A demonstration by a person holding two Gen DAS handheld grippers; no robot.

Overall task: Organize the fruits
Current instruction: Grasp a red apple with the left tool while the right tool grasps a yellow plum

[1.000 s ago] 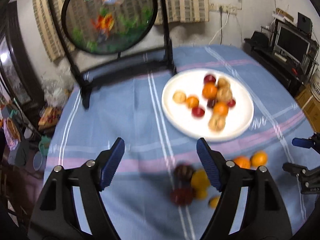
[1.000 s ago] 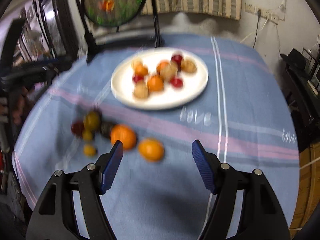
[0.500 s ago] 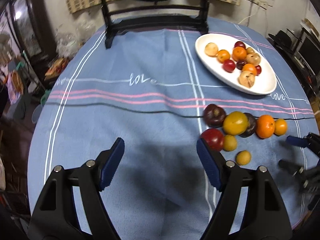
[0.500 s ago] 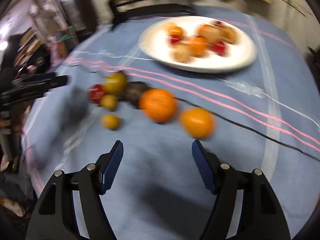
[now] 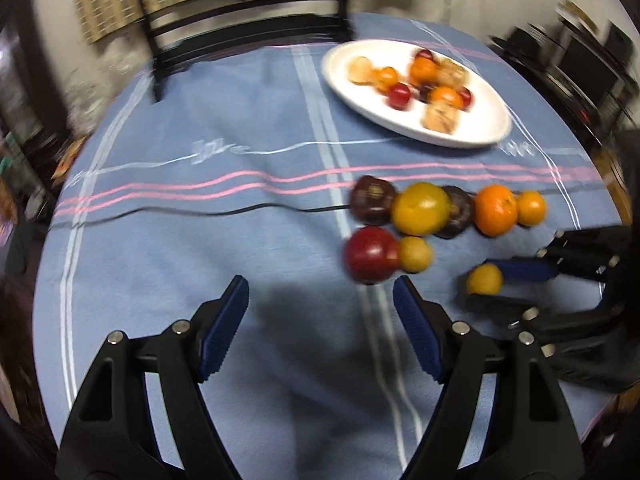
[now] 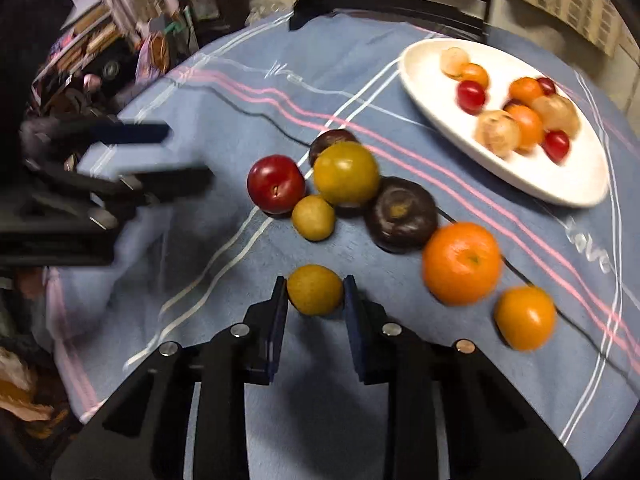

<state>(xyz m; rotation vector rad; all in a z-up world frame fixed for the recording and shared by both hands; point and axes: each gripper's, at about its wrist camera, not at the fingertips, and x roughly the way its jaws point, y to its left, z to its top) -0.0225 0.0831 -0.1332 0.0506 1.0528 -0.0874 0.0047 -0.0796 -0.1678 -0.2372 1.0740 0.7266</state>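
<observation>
Right wrist view: right tongs (image 6: 315, 294) have just closed, clamped on small yellow fruit (image 6: 315, 289) near tabletop's front edge. Left tongs (image 5: 320, 300) apart, empty. Pickup step; next, lift toward plate (image 6: 576, 194).

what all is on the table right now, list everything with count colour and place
white plate: one, far right of the cloth, holding a pile of small orange, red and tan fruits
blue tablecloth: one, pink and white stripes, covers the table
oranges: two, orange, right end of the loose cluster
red plum: one, left of the cluster
dark plums: two, purple-brown, mid cluster
large yellow fruit: one, mid cluster
small yellow fruits: two, near edge of the cluster
black chair: one, behind the table
left gripper: open, empty
right gripper: just closed, shut on one small yellow fruit
</observation>
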